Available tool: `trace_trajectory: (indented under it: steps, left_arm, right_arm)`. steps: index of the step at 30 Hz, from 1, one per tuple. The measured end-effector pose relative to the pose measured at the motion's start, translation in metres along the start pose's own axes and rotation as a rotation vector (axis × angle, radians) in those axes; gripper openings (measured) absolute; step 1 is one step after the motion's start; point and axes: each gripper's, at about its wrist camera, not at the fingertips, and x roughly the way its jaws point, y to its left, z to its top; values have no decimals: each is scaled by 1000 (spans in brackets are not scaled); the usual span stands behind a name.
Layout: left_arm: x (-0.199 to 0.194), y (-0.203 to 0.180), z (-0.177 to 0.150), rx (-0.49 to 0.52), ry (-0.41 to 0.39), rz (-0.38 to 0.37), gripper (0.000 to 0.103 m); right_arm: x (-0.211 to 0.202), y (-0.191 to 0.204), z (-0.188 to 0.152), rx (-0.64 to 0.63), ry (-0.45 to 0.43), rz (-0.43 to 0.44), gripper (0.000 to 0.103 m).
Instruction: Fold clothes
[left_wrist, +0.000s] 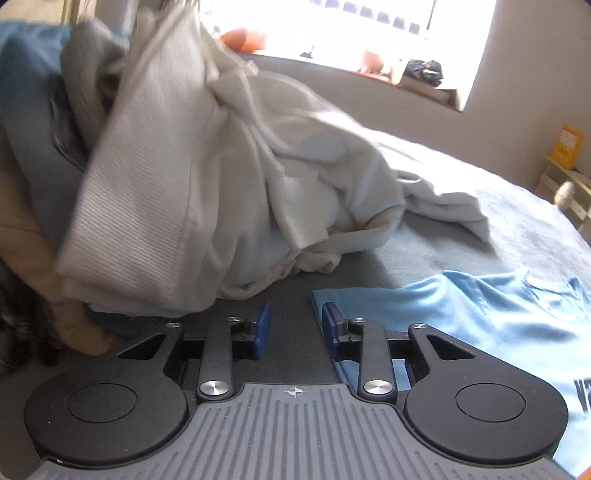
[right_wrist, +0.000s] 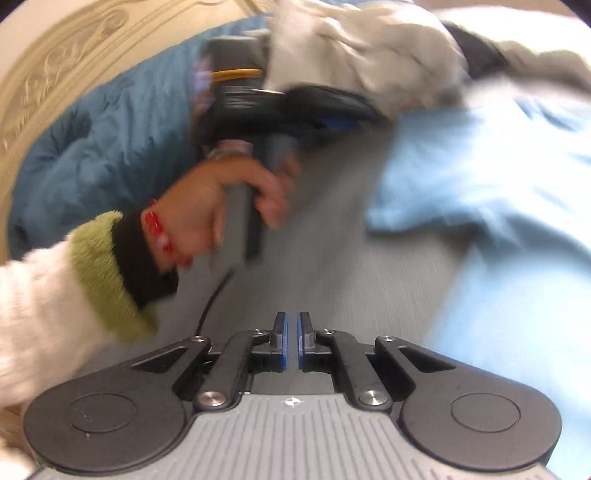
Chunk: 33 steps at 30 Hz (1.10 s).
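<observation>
A light blue T-shirt (left_wrist: 480, 317) lies flat on the grey bed cover (left_wrist: 291, 295); its corner edge rests by the right finger of my left gripper (left_wrist: 295, 328). That gripper is open, with only bed cover showing between its blue pads. A crumpled cream ribbed garment (left_wrist: 166, 192) is heaped just ahead and to the left. In the blurred right wrist view, my right gripper (right_wrist: 293, 339) is shut with nothing in it, low over the bed cover (right_wrist: 332, 258). The T-shirt (right_wrist: 480, 170) is to its right, and the left gripper (right_wrist: 343, 123) is far ahead under the cream heap (right_wrist: 362, 44).
Blue cloth (left_wrist: 26, 122) and a tan garment (left_wrist: 33, 236) are piled at the left. A bright window sill (left_wrist: 369, 66) holds small items, and a yellow box (left_wrist: 569, 144) stands on a shelf. A hand (right_wrist: 221, 199) in a fluffy sleeve holds the left gripper's handle before a carved headboard (right_wrist: 55, 62).
</observation>
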Motion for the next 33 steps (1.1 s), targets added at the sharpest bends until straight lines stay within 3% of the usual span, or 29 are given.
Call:
trace_trajectory:
  steps: [6, 9, 12, 17, 21, 27, 33]
  left_arm:
    - [-35, -54, -20, 208, 56, -137, 33]
    - [-40, -84, -35, 281, 106, -176, 33]
    - [-46, -97, -48, 245, 167, -245, 33]
    - [-49, -111, -54, 200, 211, -236, 33]
    - [-51, -122, -59, 165, 246, -229, 33]
    - [-53, -138, -66, 111, 298, -218, 35]
    - [-42, -186, -46, 229, 308, -203, 37]
  right_arm:
    - [-74, -35, -59, 233, 31, -3, 5]
    - [-91, -33, -76, 236, 48, 11, 5]
    - [-102, -25, -87, 192, 30, -28, 5]
    - [-121, -24, -115, 198, -8, -117, 5]
    - [-148, -32, -146, 263, -103, -181, 5]
    - [-203, -74, -189, 454, -301, -339, 6]
    - [-258, -126, -192, 550, -498, -526, 7]
